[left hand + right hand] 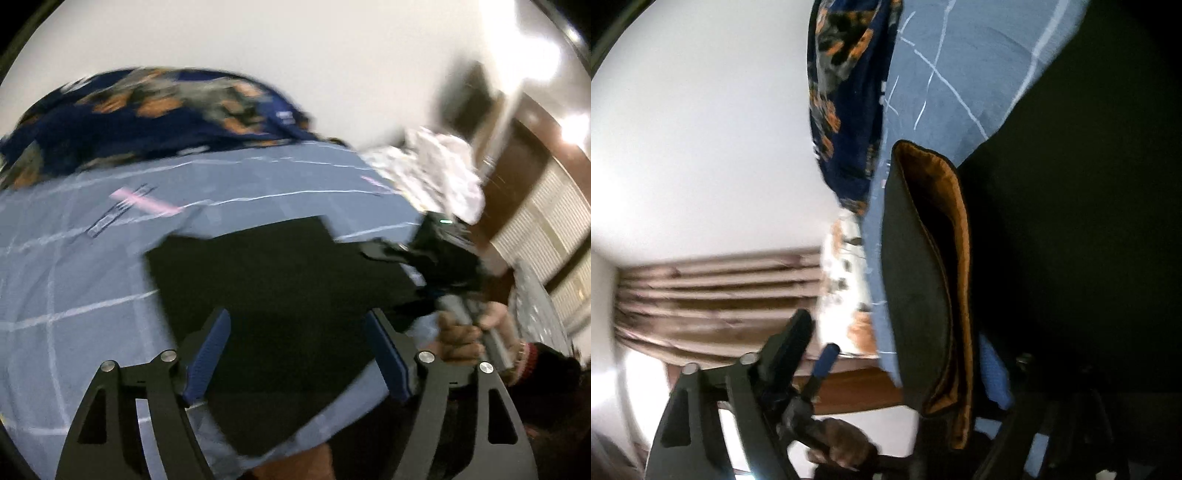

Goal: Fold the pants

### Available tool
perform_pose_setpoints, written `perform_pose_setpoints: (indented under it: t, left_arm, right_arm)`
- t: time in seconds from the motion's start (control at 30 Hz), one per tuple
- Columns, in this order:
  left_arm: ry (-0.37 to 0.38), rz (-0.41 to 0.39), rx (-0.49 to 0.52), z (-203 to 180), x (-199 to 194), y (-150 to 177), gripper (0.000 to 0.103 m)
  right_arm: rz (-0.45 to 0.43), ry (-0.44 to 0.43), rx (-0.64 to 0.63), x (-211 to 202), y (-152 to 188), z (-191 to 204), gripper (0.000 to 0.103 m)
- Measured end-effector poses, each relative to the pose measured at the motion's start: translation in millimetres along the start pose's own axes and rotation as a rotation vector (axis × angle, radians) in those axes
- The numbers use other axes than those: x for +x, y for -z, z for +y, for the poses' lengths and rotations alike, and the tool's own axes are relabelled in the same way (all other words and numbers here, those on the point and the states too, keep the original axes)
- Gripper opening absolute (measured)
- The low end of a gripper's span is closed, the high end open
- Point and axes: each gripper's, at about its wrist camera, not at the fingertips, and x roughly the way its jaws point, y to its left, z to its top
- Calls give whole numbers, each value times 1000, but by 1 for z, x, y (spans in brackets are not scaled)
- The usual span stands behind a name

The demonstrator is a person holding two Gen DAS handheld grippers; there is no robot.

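Black pants [273, 273] lie flat on a blue checked bedsheet [74, 258]. My left gripper [295, 354] hovers over their near part, jaws wide apart and empty. The right gripper [447, 266] shows in the left wrist view at the pants' right edge, held by a hand. In the right wrist view the camera is rolled on its side; the pants' waistband with brown lining [956, 280] hangs up against the right gripper [908, 373]. Its left finger [792, 343] is visible; the other is hidden behind the cloth, so the grip is unclear.
A dark blue floral blanket [147, 114] lies at the far side of the bed. A white patterned cloth [443, 166] is bunched at the right. A wooden headboard [517, 177], white wall and brown curtains [720, 295] surround the bed.
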Motion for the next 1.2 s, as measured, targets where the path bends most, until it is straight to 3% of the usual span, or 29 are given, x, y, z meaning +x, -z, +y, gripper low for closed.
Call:
perform_pose_setpoints:
  t: [0.07, 0.13, 0.17, 0.3, 0.43, 0.67, 0.9, 1.1, 1.2]
  left_arm:
    - [-25, 7, -77, 23, 1, 7, 76]
    - [-37, 6, -147, 42, 3, 12, 76]
    - [-50, 10, -175, 50, 4, 15, 76]
    - [-52, 50, -246, 66, 12, 25, 76]
    - [-44, 59, -218, 57, 14, 26, 76]
    - [-34, 126, -139, 32, 35, 22, 76]
    - [-19, 160, -109, 17, 54, 14, 76]
    - [4, 183, -81, 5, 77, 12, 76]
    - [2, 226, -63, 1, 91, 17, 76]
  right_arm:
    - [14, 64, -17, 4, 1, -1, 34]
    - [16, 92, -22, 6, 1, -4, 18]
    - [10, 106, -28, 5, 2, -4, 16]
    - [-45, 79, -65, -18, 2, 7, 14]
    - [-124, 78, -93, -62, 1, 11, 13]
    - [-259, 117, 6, -138, -1, -38, 13]
    - [-291, 84, 44, -161, 3, -61, 13]
    - [-296, 131, 37, -163, 0, -74, 13]
    - [-297, 113, 87, -167, -2, -89, 14]
